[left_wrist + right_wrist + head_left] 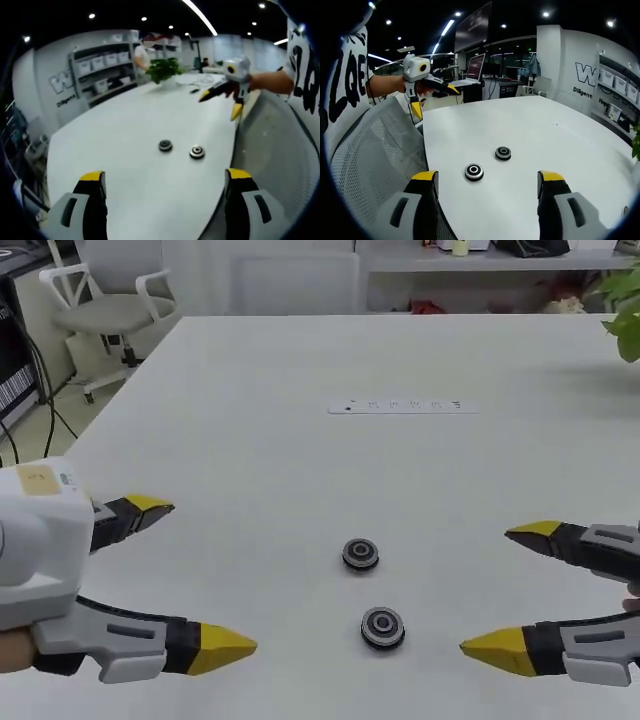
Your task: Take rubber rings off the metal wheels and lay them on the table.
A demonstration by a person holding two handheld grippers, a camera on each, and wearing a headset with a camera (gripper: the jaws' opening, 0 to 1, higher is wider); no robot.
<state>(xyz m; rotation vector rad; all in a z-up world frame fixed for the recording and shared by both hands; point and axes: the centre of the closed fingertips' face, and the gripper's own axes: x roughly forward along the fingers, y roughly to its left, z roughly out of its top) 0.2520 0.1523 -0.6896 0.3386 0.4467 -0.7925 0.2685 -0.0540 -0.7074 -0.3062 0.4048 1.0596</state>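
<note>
Two small metal wheels with black rubber rings lie flat on the white table: the far wheel (360,554) (165,145) (503,153) and the near wheel (382,627) (197,152) (474,171). My left gripper (205,575) (165,180) (435,97) hovers at the table's left front, open, with nothing between its yellow-tipped fingers. My right gripper (487,590) (482,180) (220,102) hovers at the right front, also open and empty. Both wheels sit between the two grippers, apart from them.
A white power strip (402,406) lies flat farther back on the table. A green plant (625,310) (164,69) stands at the far right edge. A white chair (110,300) is off the table's far left corner. A mesh chair back (375,155) is near the front edge.
</note>
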